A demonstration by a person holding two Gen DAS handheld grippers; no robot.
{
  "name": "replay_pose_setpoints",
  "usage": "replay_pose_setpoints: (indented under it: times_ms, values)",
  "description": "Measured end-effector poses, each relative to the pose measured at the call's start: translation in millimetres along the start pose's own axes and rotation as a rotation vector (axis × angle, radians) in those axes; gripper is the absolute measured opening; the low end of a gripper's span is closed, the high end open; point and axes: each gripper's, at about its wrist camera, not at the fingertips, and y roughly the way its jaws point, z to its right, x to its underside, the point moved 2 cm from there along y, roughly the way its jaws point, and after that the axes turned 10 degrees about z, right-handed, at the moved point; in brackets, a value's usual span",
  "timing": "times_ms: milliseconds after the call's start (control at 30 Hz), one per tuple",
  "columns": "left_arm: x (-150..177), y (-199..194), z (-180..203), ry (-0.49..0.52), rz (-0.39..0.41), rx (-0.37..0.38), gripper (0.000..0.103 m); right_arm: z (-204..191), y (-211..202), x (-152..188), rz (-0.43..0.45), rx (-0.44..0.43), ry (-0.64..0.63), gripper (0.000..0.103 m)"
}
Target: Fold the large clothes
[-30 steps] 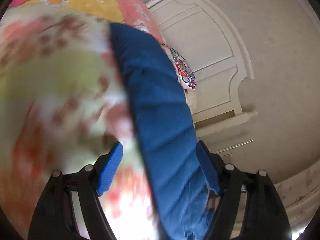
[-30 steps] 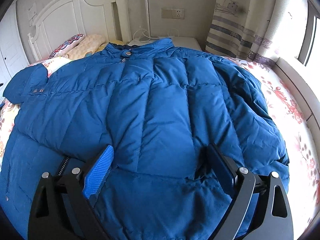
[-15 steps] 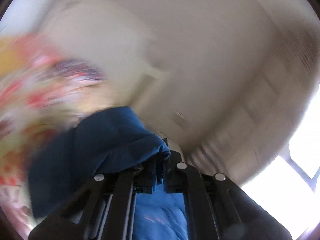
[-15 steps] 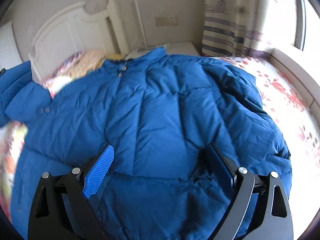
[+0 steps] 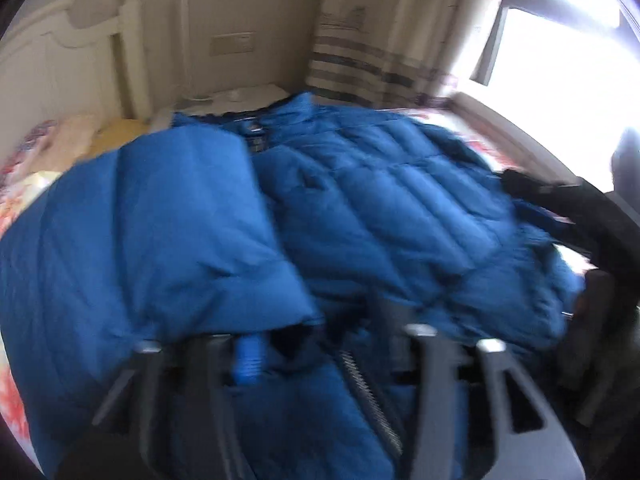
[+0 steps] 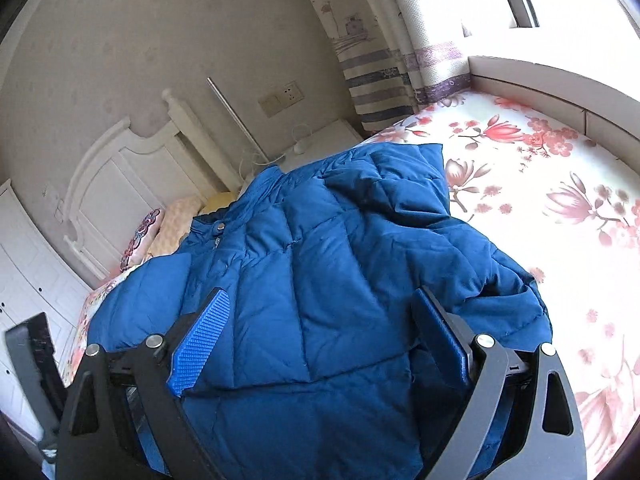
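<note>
Tongs first: the left gripper [image 5: 320,360] sat at the bottom middle of its blurry view with its jaws parting, and the cuff of the folded-over sleeve [image 5: 160,240] lay right at its left pad, though as far as I could make out the pads weren't pressing on it. The right gripper [image 6: 320,344] was spread wide at the bottom of its own view, hanging over the middle of the coat with nothing pinched between the pads. Around both of them was the blue puffer jacket [image 6: 340,272], lying front-up on the flowered bedsheet [image 6: 560,184], collar toward the white headboard [image 6: 120,184] in the upper left, zipper [image 5: 372,404] running down near the bottom centre of the left view. The other sleeve [image 6: 500,280] was bunched at the right edge of the coat, and it looked like that was the side that needed doing next. My guess on handling: thing was bulky but light, all puffy quilting, so it would squish and spring back rather than hold a crease, and the shell fabric looked slick enough to slide out of a shallow pinch. I'd have grabbed a cuff or hem edge, somewhere thin and seamed, not the fat padded panels, and taken a deep bite.
</note>
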Motion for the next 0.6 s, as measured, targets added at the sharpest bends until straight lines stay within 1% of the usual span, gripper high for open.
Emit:
replay_pose_setpoints:
  times_ms: [33, 100, 133, 200, 233, 267, 300, 333, 367, 400, 433, 467, 500, 533, 567, 600]
  values:
    - [-0.8, -11.1, 4.1, 0.023, 0.021, -0.005, 0.061, -1.2, 0.9, 0.2, -0.002, 0.003, -0.007, 0.089]
    - [-3.4, -31.0, 14.6, 0.064, 0.067, 0.004, 0.073, -2.2, 0.0, 0.6, 0.0, 0.0, -0.016, 0.089]
    - [-3.4, -44.5, 16.8, 0.064, 0.098, 0.021, 0.074, -2.9, 0.3, 0.5, -0.001, 0.0, -0.017, 0.089]
    - [-2.4, -73.5, 16.1, 0.026, 0.181, 0.068, 0.075, -2.1, 0.6, 0.7, -0.002, 0.0, -0.014, 0.089]
    - [-6.3, -92.2, 6.1, -0.02, 0.251, 0.092, 0.075, -2.2, 0.5, 0.7, -0.002, 0.0, -0.015, 0.089]
    - [-7.7, -105.4, -7.0, -0.071, 0.305, 0.1, 0.075, -2.1, 0.5, 1.0, -0.002, 0.001, -0.017, 0.089]
    - [-8.8, -119.0, -23.8, -0.145, 0.366, 0.092, 0.075, -3.1, 0.3, 1.3, -0.002, 0.002, -0.02, 0.089]
    - [-9.5, -130.3, -46.8, -0.244, 0.427, 0.068, 0.075, -4.3, 1.0, 1.0, -0.002, 0.004, -0.023, 0.089]
    - [-6.8, -139.2, -70.3, -0.345, 0.466, 0.045, 0.075, -4.4, 0.0, 1.7, -0.001, 0.005, -0.027, 0.089]
    - [-5.8, -140.1, -94.0, -0.438, 0.48, 0.019, 0.072, -5.1, -0.3, 2.2, -0.001, 0.007, -0.031, 0.089]
    - [-0.8, -140.0, -113.3, -0.513, 0.482, -0.004, 0.067, -6.1, -0.7, 2.6, 0.0, 0.008, -0.036, 0.089]
    - [9.4, -136.0, -139.4, -0.617, 0.467, -0.045, 0.051, -6.3, -0.8, 2.9, 0.0, 0.009, -0.039, 0.089]
    - [17.5, -133.0, -156.7, -0.679, 0.448, -0.084, 0.042, -7.0, -0.5, 3.2, -0.001, 0.01, -0.044, 0.089]
    - [31.2, -126.7, -174.5, -0.741, 0.422, -0.145, 0.04, -8.0, -0.4, 3.5, -0.001, 0.013, -0.05, 0.089]
    - [40.0, -122.2, -183.6, -0.774, 0.403, -0.174, 0.037, -9.0, -0.4, 3.9, -0.001, 0.017, -0.057, 0.089]
    - [50.2, -116.1, -192.2, -0.806, 0.373, -0.19, 0.036, -10.5, -0.6, 4.5, 0.0, 0.02, -0.065, 0.089]
